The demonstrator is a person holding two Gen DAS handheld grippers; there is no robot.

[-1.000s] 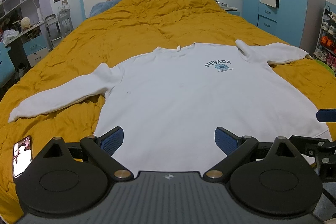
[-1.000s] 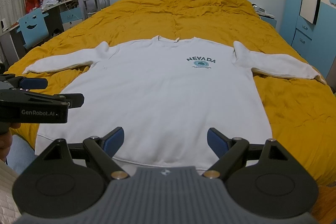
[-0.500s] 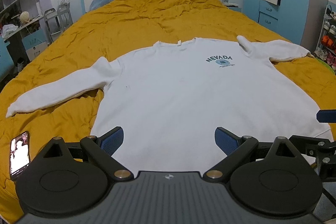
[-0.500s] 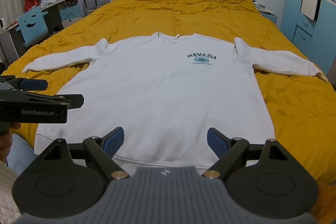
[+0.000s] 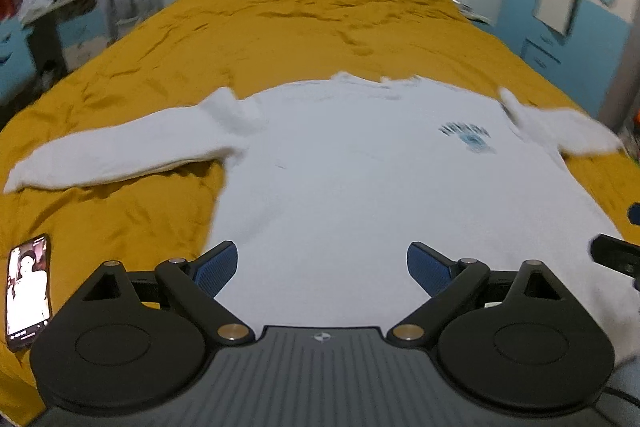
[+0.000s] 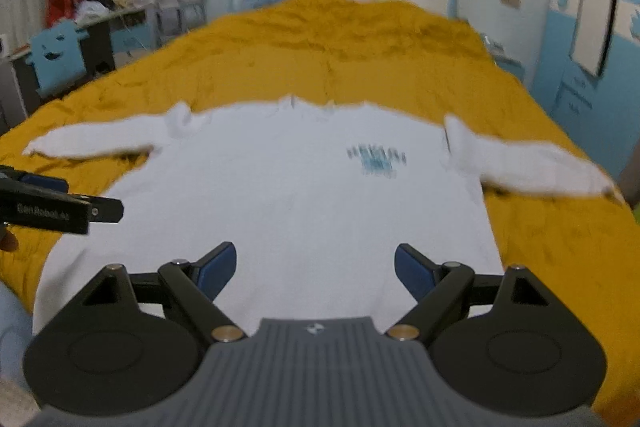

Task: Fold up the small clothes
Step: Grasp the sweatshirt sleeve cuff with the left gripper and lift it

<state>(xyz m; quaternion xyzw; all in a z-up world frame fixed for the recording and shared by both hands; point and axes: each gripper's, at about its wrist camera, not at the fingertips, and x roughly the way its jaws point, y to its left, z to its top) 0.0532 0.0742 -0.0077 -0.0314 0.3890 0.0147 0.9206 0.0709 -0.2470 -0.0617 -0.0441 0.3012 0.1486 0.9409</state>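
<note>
A white sweatshirt (image 6: 304, 195) lies face up and spread flat on the bed (image 6: 360, 59), which is covered in a mustard-yellow quilt. Both sleeves are stretched out to the sides and the hem is nearest the cameras, a layout that suits a first fold from the bottom edge or a sleeve.

The left hand-held gripper (image 5: 320, 267) hangs over the hem area with its jaws spread wide and nothing between them. The right hand-held gripper (image 6: 314, 267) is the same: wide open, empty, poised over the lower middle of the shirt. Holding both open above the hem looks like preparation to reach in and pinch the fabric, though no fold has begun.

A phone (image 5: 28, 291) with a lit screen rests on the quilt just left of the shirt, apart from it.

Compared with half a second ago, both views have swung and are now smeared by motion. The chest print, readable before, is a blur, so fine fabric detail is probably unreliable here. The shirt itself lies as it did, and the jaws are as wide as before.
</note>
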